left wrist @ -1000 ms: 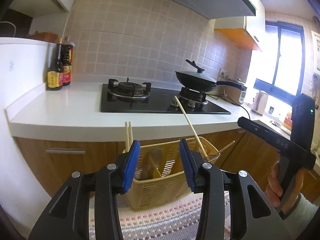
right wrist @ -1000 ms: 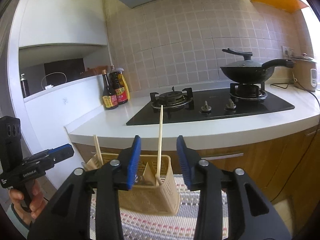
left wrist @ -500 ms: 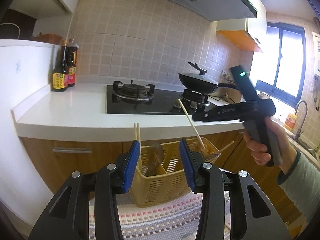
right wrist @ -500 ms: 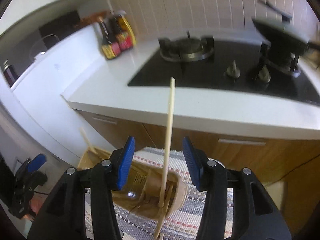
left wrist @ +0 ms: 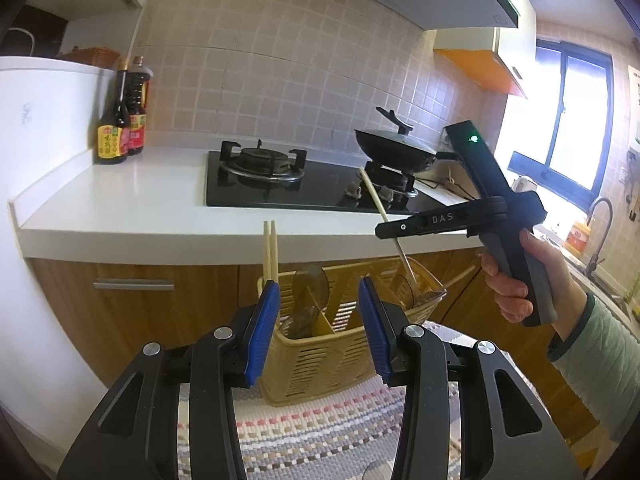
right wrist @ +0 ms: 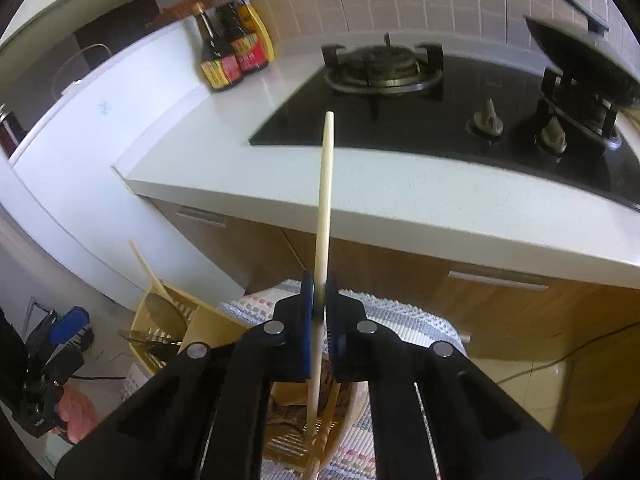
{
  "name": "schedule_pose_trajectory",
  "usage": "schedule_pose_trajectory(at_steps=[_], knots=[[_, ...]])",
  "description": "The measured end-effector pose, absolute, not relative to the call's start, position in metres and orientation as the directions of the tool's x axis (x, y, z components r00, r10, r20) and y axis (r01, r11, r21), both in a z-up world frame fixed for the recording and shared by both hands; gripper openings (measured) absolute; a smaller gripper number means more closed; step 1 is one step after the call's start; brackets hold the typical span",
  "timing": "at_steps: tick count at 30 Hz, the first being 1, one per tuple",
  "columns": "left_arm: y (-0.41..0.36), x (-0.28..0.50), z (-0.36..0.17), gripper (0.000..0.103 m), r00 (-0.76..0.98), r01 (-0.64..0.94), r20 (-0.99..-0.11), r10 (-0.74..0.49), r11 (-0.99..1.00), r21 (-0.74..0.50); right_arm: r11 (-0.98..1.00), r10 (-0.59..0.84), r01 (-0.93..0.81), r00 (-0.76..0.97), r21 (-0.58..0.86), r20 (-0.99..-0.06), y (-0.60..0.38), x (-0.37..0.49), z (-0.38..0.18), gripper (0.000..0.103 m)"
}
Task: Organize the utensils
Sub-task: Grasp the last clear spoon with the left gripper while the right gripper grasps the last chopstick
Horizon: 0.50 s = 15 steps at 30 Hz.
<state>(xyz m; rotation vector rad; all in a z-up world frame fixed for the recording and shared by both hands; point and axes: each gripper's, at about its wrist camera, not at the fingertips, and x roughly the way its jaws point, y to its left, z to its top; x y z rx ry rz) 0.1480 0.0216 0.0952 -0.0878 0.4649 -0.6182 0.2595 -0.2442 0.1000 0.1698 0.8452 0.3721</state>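
Note:
A yellow divided utensil basket (left wrist: 320,356) stands on a striped mat below the counter; it holds spoons, two upright chopsticks (left wrist: 270,252) at its left end and more utensils at its right end. My left gripper (left wrist: 318,320) is open and empty just in front of the basket. My right gripper (right wrist: 319,300) is shut on a single wooden chopstick (right wrist: 326,184) that slants up out of the basket's right end (right wrist: 320,436). In the left wrist view the right gripper (left wrist: 384,230) crosses that chopstick (left wrist: 374,196) above the basket.
A white counter (left wrist: 132,204) runs behind the basket, with a black gas hob (left wrist: 304,184), a black wok (left wrist: 394,152) and two sauce bottles (left wrist: 120,128). Wooden cabinet doors (left wrist: 152,300) sit under the counter. A window and sink tap (left wrist: 598,216) are at the right.
My right gripper has come down over the basket's right end and shut on the slanting chopstick. My left gripper has stayed open in front of the basket.

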Motion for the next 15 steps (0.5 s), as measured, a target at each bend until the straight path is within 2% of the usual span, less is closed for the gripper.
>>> schedule_pose_trajectory(at_steps=[3,9,15], knots=[[0.021,0.144,0.096,0.04,0.717,0.54,-0.392,-0.576,0.815,-0.209,0.936,0.352,-0.261,0.686,0.236,-0.637,-0.242,0.237,0.111,0.004],[0.024,0.138,0.094,0.04,0.719,0.537,-0.394,-0.572,0.818,-0.207,0.963,0.27,-0.249,0.86,0.105,-0.434,-0.238,0.188,0.119,0.004],[0.025,0.135,0.088,0.04,0.711,0.532,-0.417,-0.567,0.821,-0.208,0.967,0.252,-0.246,0.895,0.063,-0.369,-0.235,0.174,0.111,0.004]])
